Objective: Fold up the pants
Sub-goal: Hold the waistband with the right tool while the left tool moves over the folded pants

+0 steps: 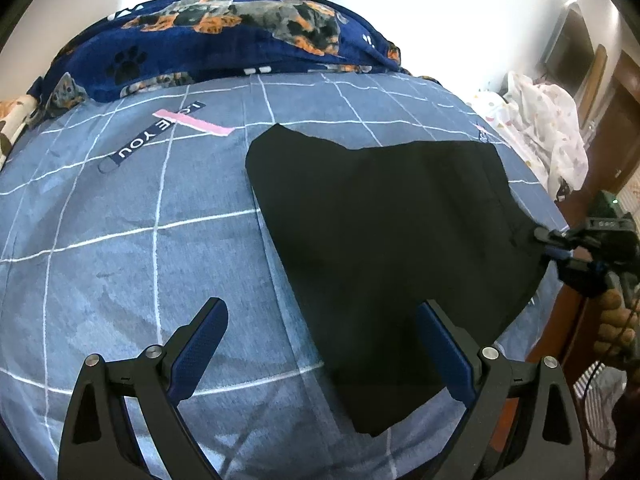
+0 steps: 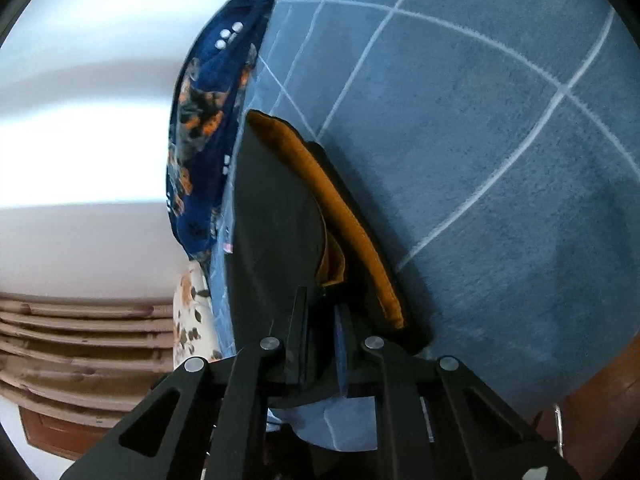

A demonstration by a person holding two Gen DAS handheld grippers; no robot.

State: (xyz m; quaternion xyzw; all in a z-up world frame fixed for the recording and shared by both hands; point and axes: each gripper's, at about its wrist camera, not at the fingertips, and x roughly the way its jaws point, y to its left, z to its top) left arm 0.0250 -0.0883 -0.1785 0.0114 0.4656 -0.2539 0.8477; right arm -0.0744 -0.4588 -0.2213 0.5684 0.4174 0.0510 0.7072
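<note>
The black pants [image 1: 384, 240] lie folded and flat on the blue checked bedsheet [image 1: 120, 240], at the right side of the bed. My left gripper [image 1: 322, 332] is open and empty above the sheet, its right finger over the pants' near edge. My right gripper [image 1: 540, 236] shows at the pants' right edge, shut on the fabric. In the right wrist view that gripper [image 2: 320, 320] is shut on the black pants [image 2: 276, 216], whose orange lining [image 2: 348, 220] shows at the lifted edge.
A dark blue dog-print blanket [image 1: 224, 40] is bunched at the far end of the bed. A white patterned cloth [image 1: 548, 128] hangs at the right past the bed edge. A wooden slatted headboard [image 2: 80, 340] shows in the right wrist view.
</note>
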